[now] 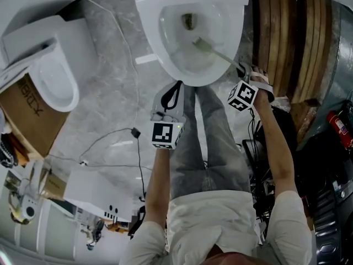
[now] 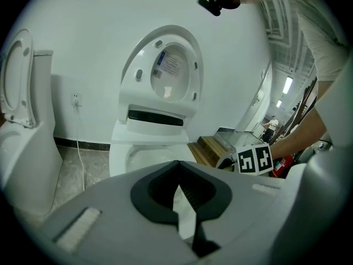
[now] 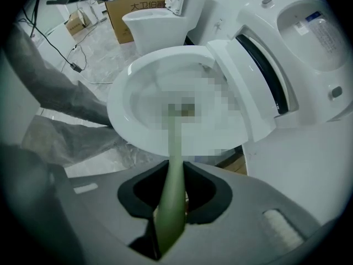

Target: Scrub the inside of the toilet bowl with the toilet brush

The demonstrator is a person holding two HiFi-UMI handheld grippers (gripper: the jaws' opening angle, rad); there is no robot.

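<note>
Toilet brush (image 1: 203,45) in use inside the toilet bowl (image 1: 177,65), seen from my head and from both grippers. My right gripper (image 3: 172,196) is clamped on the pale green handle, which passes straight between its two jaws and runs forward over the bowl's near rim. The brush head lies against the inner wall of the bowl, just beside the dark drain opening (image 1: 188,21) and below it in the head view; in the right gripper view the head sits under a mosaic patch and cannot be made out. My left gripper (image 2: 178,164) hangs in front of the bowl, apart from the brush, with its jaws pressed together at the tips and nothing between them. The seat and lid (image 2: 165,70) stand raised against the white wall behind the bowl. I stand on the grey marbled floor (image 1: 105,65) directly before the bowl, with my legs (image 1: 204,142) between the two grippers. A second toilet (image 1: 52,76) stands on the floor well to my left, with a cardboard box (image 1: 27,115) just beside it. A thin cable (image 1: 110,142) trails across the floor near my left leg. Wooden planks (image 1: 292,37) lie along the floor on my right, and a red fire extinguisher (image 1: 339,128) shows beyond them.
</note>
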